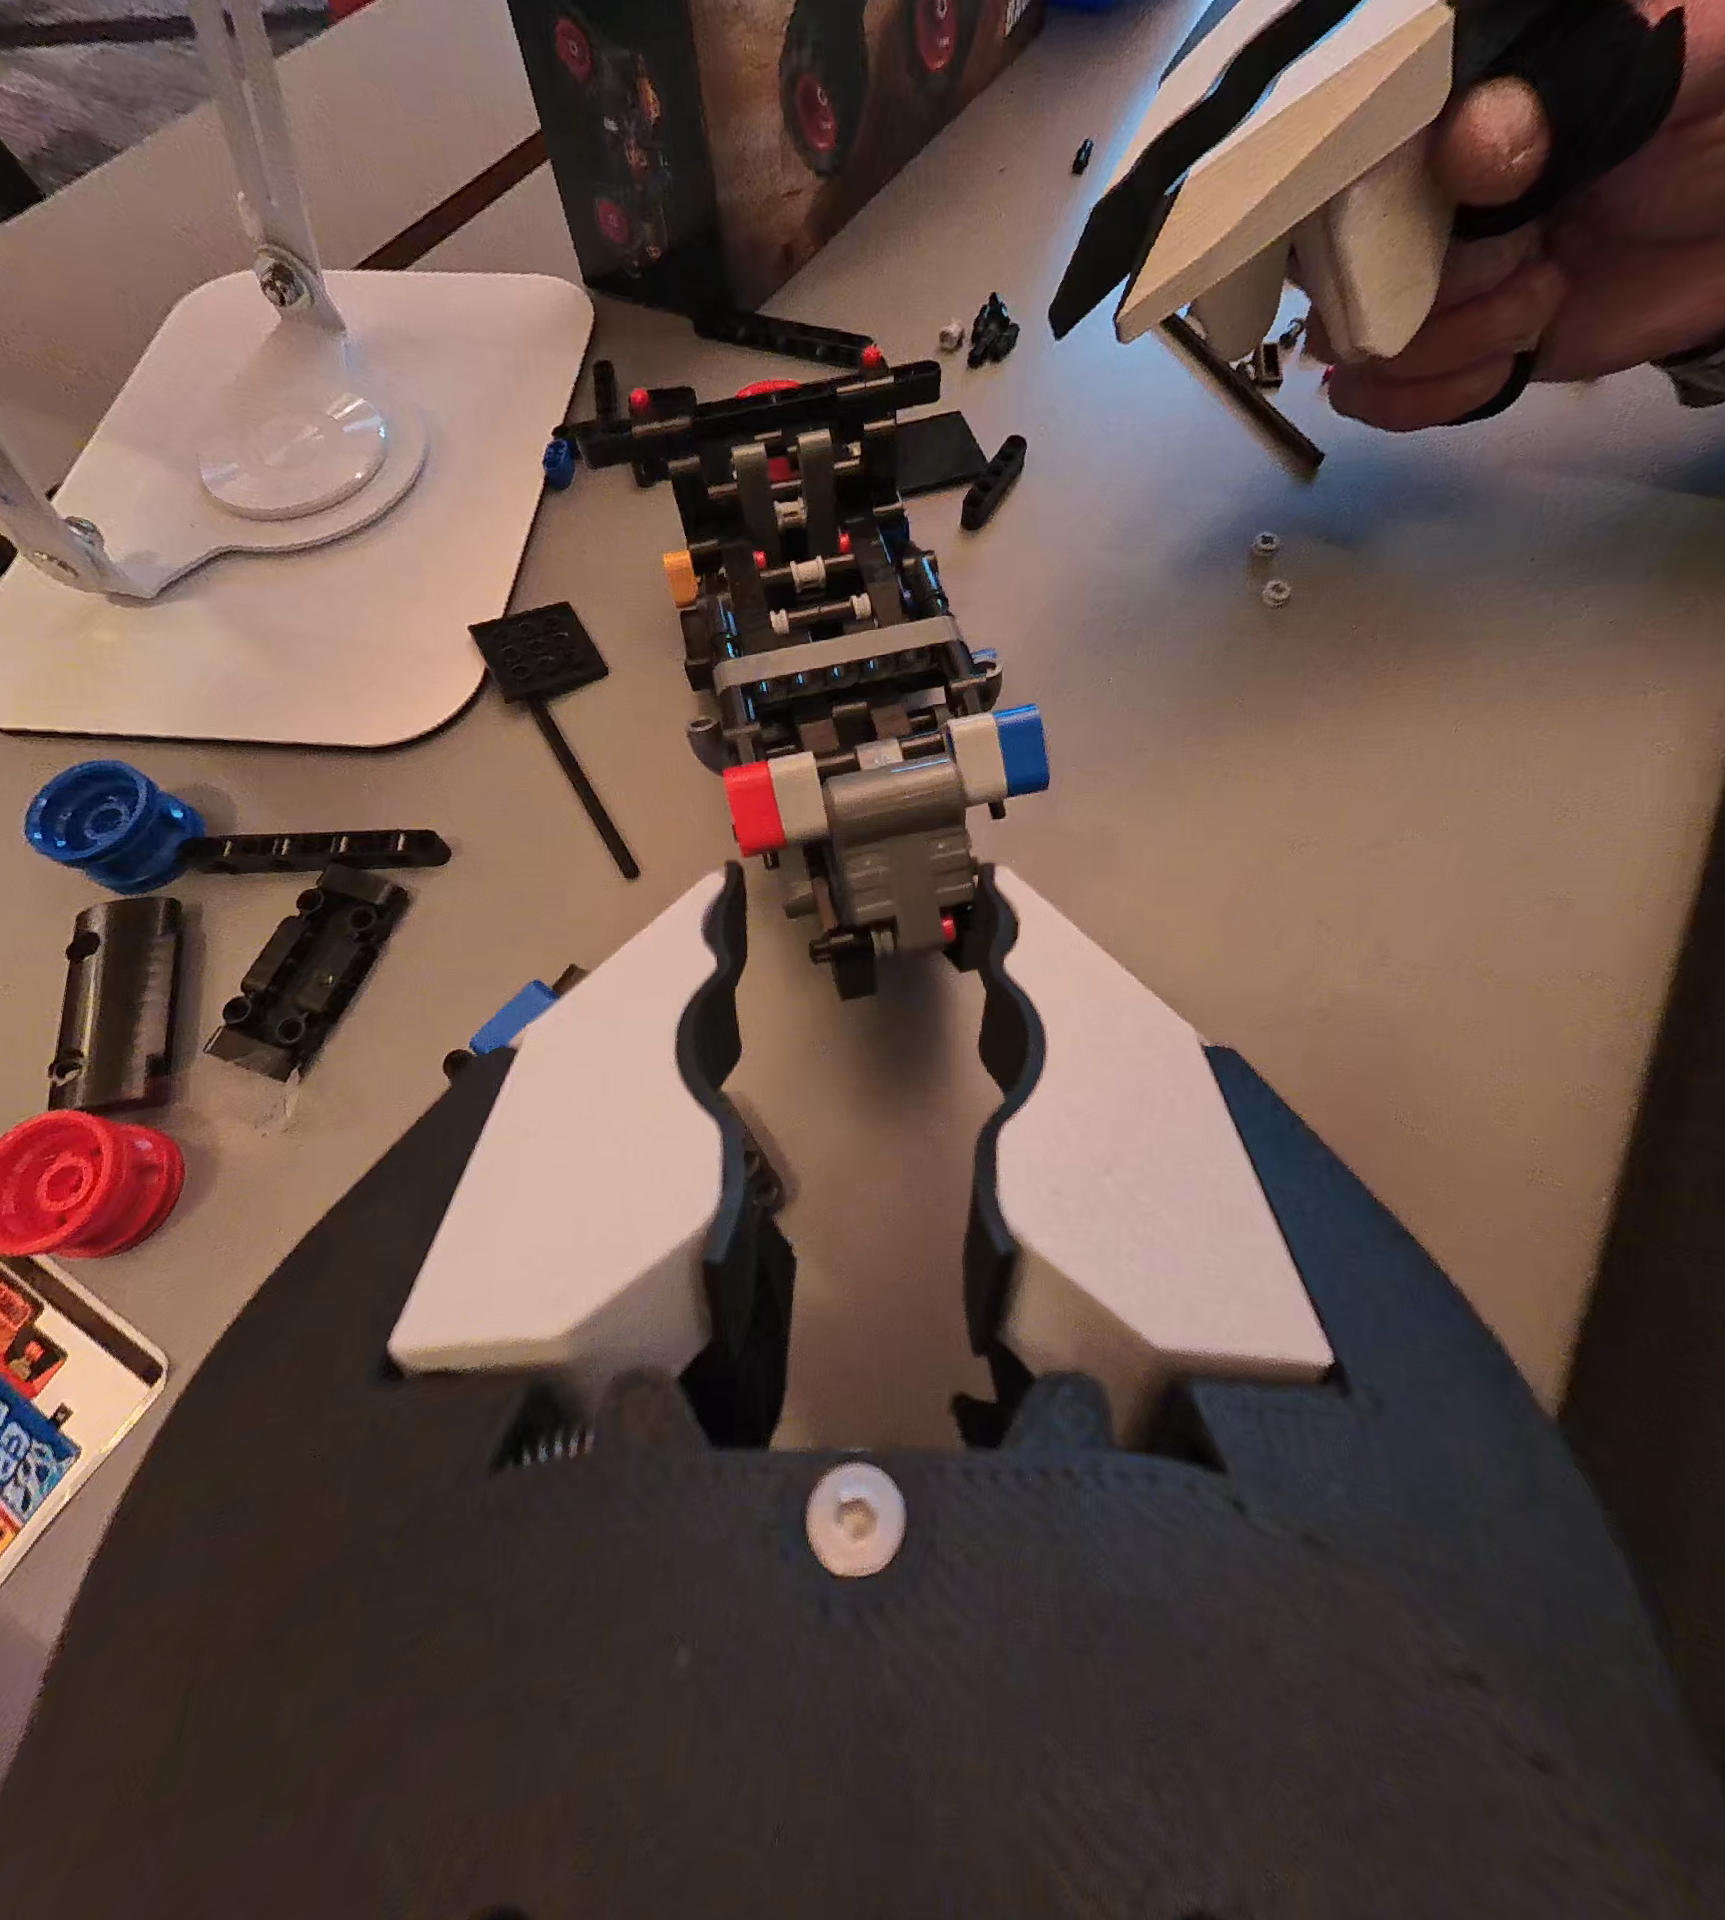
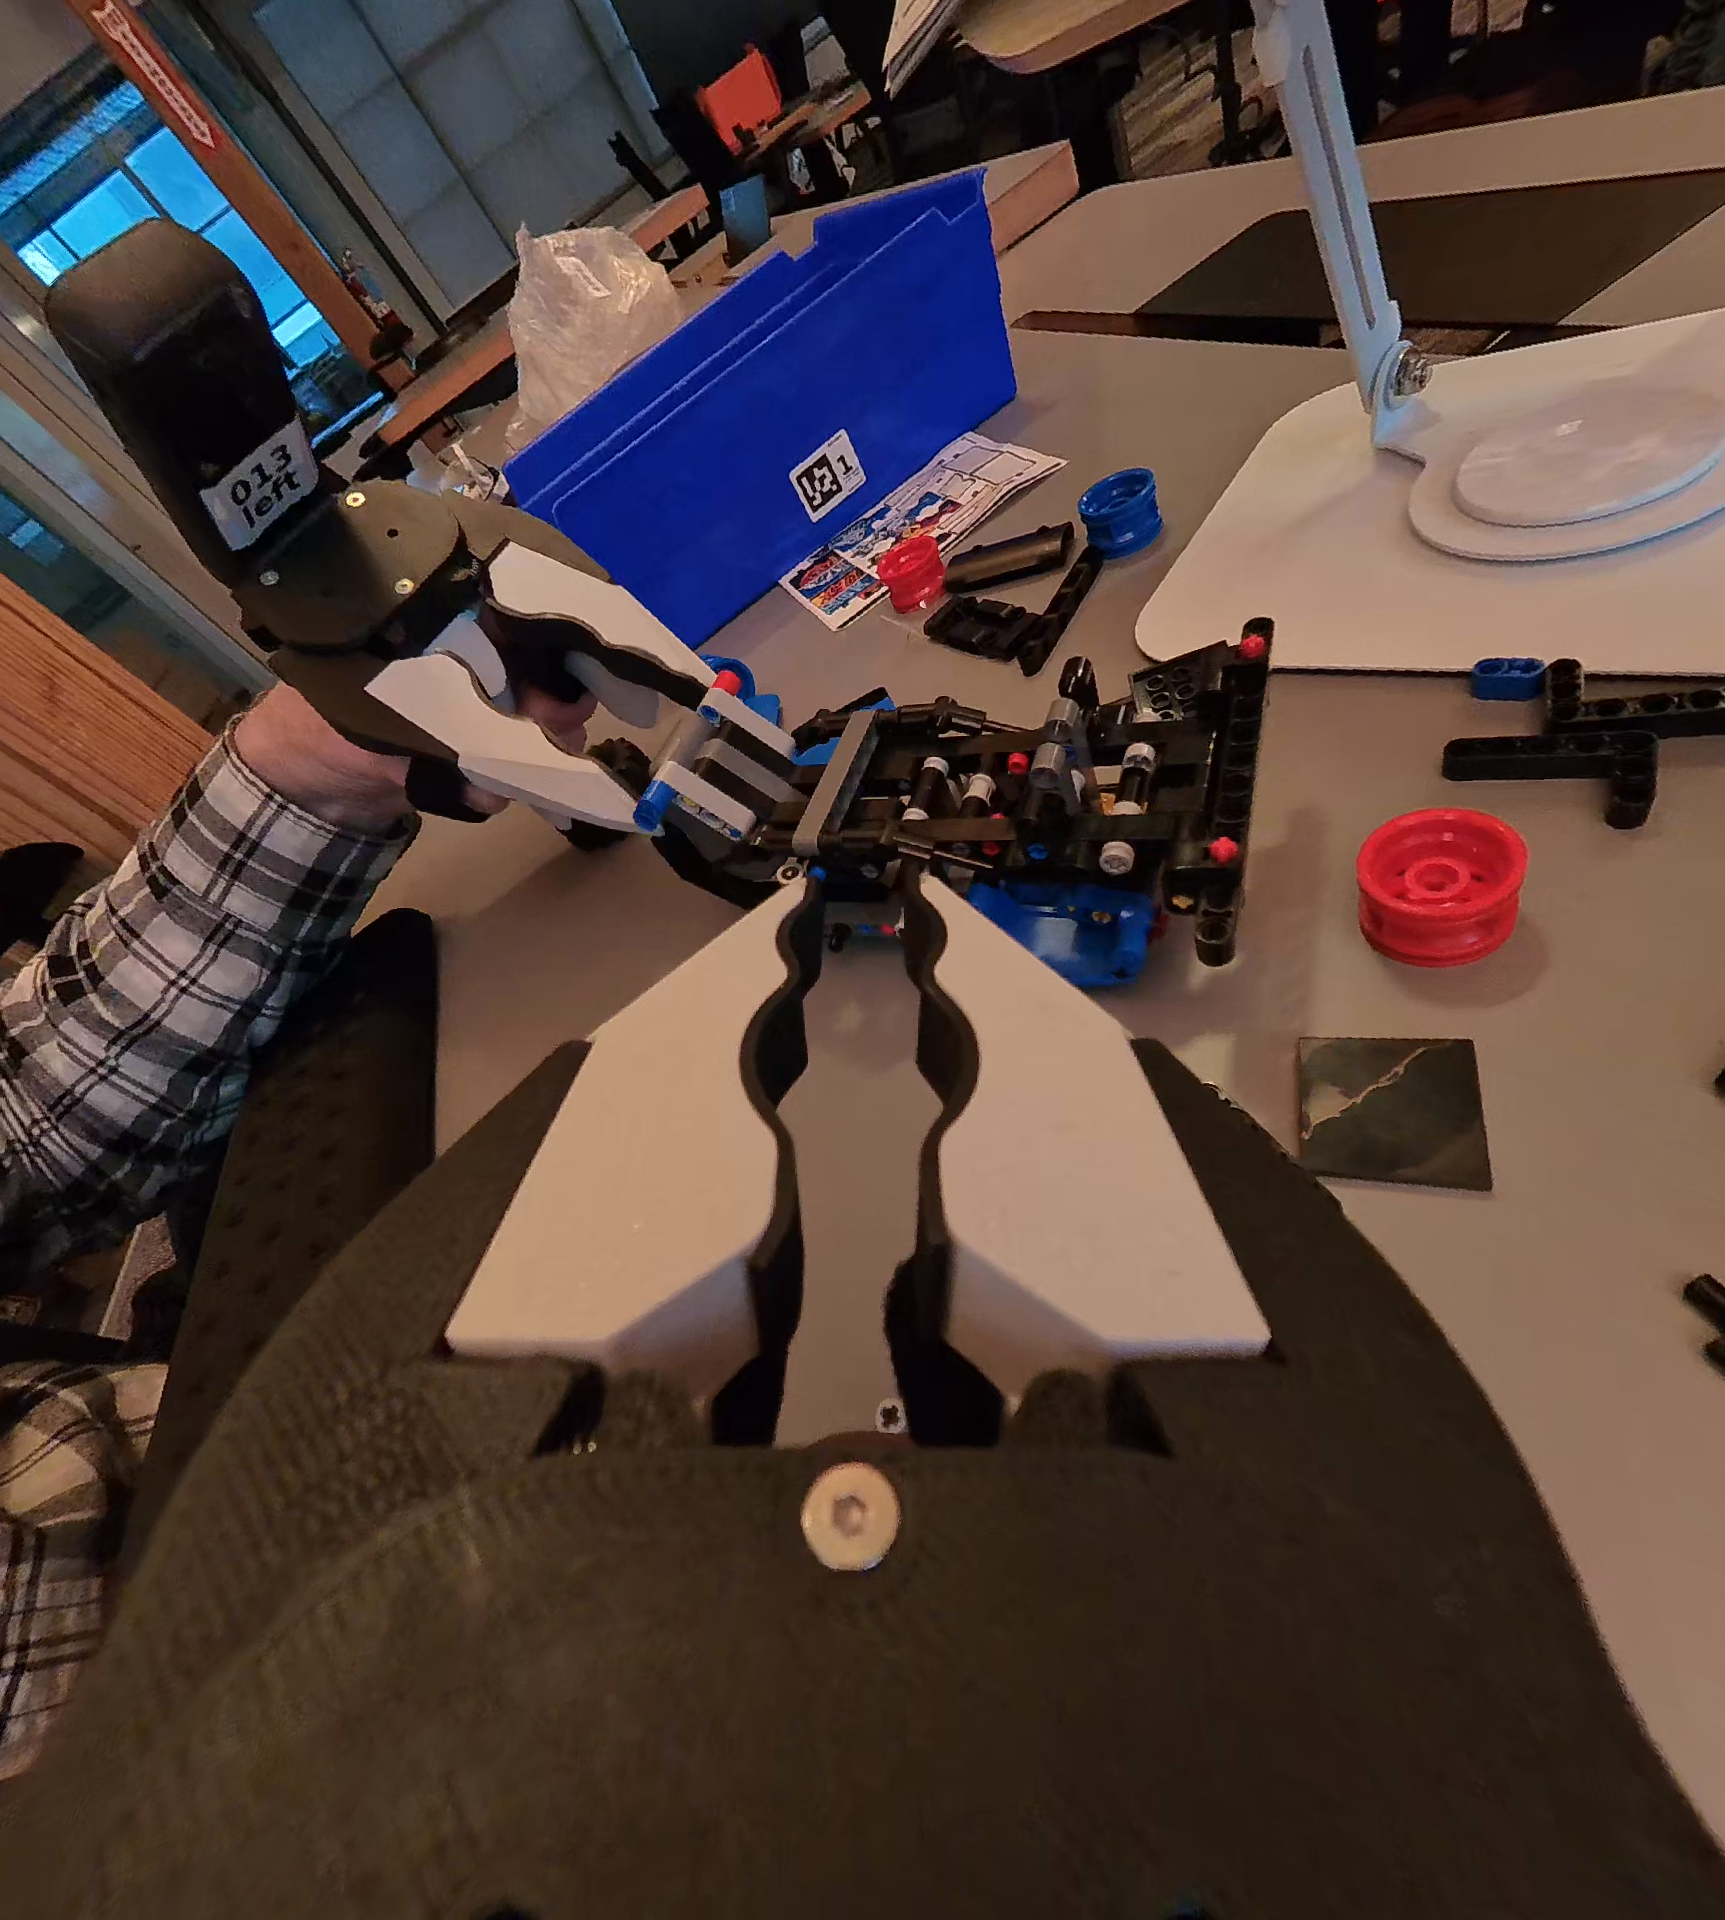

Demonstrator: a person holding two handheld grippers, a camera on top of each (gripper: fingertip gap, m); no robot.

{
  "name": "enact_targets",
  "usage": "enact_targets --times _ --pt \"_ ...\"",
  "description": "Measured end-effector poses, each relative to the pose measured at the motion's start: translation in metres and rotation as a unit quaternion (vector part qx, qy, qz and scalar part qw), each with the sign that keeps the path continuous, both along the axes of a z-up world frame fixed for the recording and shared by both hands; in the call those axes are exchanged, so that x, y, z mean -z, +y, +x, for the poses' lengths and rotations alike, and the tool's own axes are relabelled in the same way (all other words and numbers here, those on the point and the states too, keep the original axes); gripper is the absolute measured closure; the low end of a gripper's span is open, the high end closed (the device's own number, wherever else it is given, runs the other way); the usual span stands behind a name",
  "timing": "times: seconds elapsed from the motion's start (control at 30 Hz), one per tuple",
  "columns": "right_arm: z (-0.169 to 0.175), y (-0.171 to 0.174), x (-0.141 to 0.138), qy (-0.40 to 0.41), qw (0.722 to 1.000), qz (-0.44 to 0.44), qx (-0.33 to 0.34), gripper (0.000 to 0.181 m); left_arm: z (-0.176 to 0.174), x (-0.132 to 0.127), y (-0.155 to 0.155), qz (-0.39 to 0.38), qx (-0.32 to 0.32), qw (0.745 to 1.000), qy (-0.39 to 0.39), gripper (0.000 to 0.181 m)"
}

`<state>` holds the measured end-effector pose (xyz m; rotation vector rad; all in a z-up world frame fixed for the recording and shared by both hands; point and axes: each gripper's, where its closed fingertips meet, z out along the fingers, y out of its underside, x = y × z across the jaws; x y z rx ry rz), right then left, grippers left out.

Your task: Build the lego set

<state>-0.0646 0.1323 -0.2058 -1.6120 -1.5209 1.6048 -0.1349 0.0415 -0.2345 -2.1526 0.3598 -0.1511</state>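
The half-built black, grey and blue lego chassis [image 1: 816, 665] lies on the grey worktop [image 1: 1357, 831], stretching away from the left claw [image 1: 858, 894]. That claw's white fingers with black wavy pads straddle the near end of the chassis, around the grey block below the red-tipped and blue-tipped cross pieces; the pads look to press on both sides, so it appears to grip the chassis. The right wrist view bears this out, with the left claw [image 2: 671, 748] clamped around the same end.

The right claw [image 2: 863, 894] has its tips at the side of the chassis [image 2: 1003, 790], with a narrow gap between them; whether they pinch a small part there cannot be told. In the left wrist view the right claw [image 1: 1097, 312] shows at upper right, held in a person's hand [image 1: 1606, 208].

Left of the left claw lie a blue plastic wheel hub [image 1: 105, 821], a red plastic wheel hub [image 1: 73, 1179] and loose black beams. Another red wheel hub [image 2: 1440, 883] sits right of the right claw, a blue plastic bin [image 2: 775, 416] beyond it.
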Motion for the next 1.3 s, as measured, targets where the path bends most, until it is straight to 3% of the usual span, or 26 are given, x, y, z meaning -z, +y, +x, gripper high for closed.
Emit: enact_targets --times 0.2,0.43,0.67,0.83,1.03,1.3 --pt "0.001 0.001 0.0 0.0 1.0 0.002 0.001 0.168 0.008 0.003 0.002 -0.003 0.015 1.0 -0.009 0.156" --pt "0.003 0.001 0.001 -0.001 1.0 0.006 -0.002 0.168 0.01 0.003 0.0 -0.014 0.037 0.999 -0.008 0.157" --pt "0.005 0.002 0.002 -0.001 1.0 0.01 -0.003 0.167 0.011 0.003 -0.002 -0.026 0.062 0.998 -0.011 0.155" --pt "0.007 0.002 0.004 -0.002 1.0 0.024 -0.004 0.166 0.003 -0.005 -0.007 -0.027 0.056 0.998 -0.003 0.139" --pt "0.008 0.003 0.003 0.002 1.0 0.03 -0.002 0.164 -0.025 -0.047 0.0 0.018 0.014 0.999 0.042 0.138" --pt "0.007 0.001 0.006 -0.001 0.999 0.043 -0.005 0.164 -0.043 -0.12 0.075 0.109 -0.02 0.976 0.189 0.138"
